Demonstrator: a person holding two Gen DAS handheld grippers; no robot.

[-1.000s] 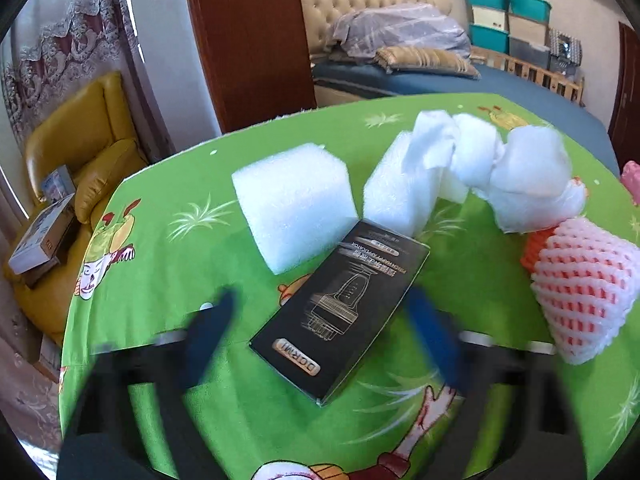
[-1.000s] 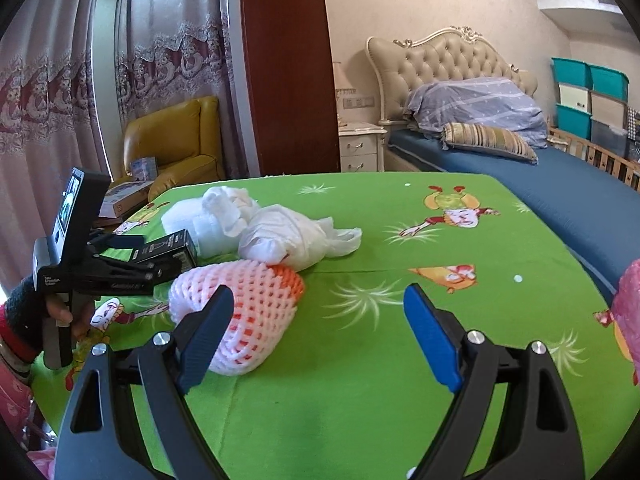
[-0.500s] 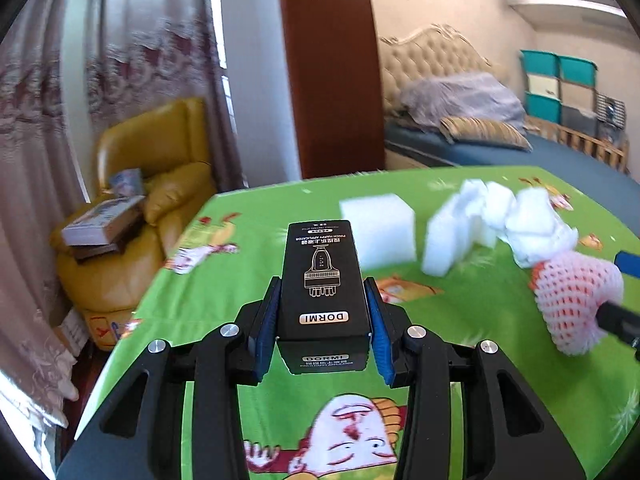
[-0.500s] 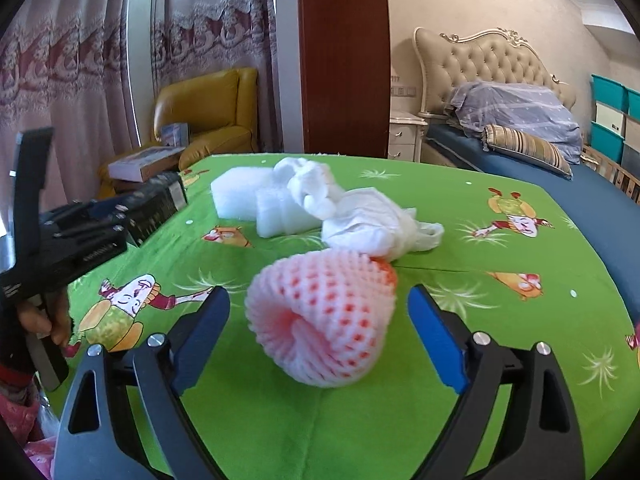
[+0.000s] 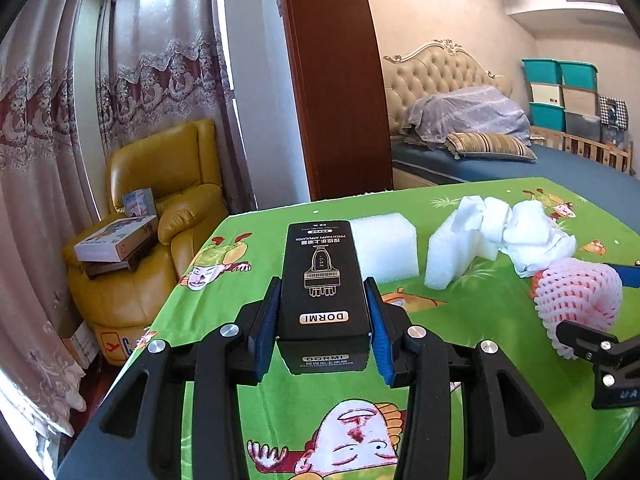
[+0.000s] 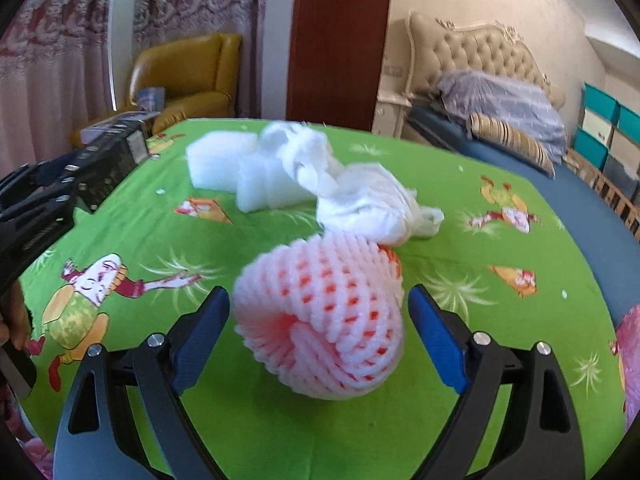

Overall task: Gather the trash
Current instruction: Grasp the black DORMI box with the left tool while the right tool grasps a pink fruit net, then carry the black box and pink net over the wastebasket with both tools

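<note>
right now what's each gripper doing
left gripper: shut on the black box, lifted.
right gripper: open, foam fruit net between its fingers, not pinched.

A bedroom in a home. A bed (image 5: 568,164) with a tufted cream headboard (image 5: 436,68), a striped pillow (image 5: 490,146) and a blue cover stands beyond the far edge of a table under a green cartoon cloth (image 5: 256,288). A yellow leather armchair (image 5: 160,184) sits by lace curtains (image 5: 160,80), and teal storage boxes (image 5: 560,72) are stacked against the far wall.
</note>
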